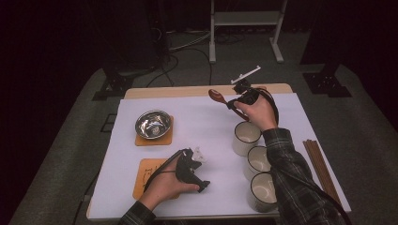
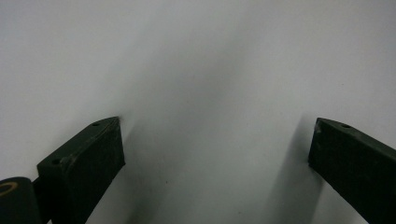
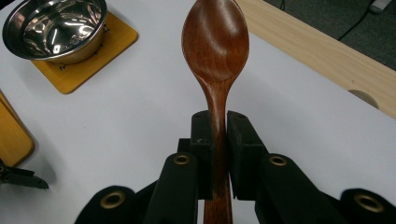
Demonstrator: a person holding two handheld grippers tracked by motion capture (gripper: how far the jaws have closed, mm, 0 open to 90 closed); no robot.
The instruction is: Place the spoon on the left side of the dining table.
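My right gripper (image 3: 218, 123) is shut on the handle of a brown wooden spoon (image 3: 215, 51), whose bowl sticks out past the jaws. In the high view that gripper (image 1: 231, 103) hovers over the far middle of the white table cover, with the spoon (image 1: 217, 96) pointing left toward the steel bowl (image 1: 153, 123). The steel bowl (image 3: 56, 28) rests on an orange coaster (image 3: 88, 58). My left gripper (image 1: 202, 185) lies near the front of the table beside another orange coaster (image 1: 146, 174); its jaws stand wide apart over bare white cover (image 2: 215, 140), with nothing between them.
Three white mugs (image 1: 257, 161) stand in a row under my right forearm. Brown chopsticks (image 1: 321, 168) lie by the table's right edge. The wooden table edge (image 3: 322, 51) runs along the far side. A white stand (image 1: 246, 18) and cables are on the floor beyond.
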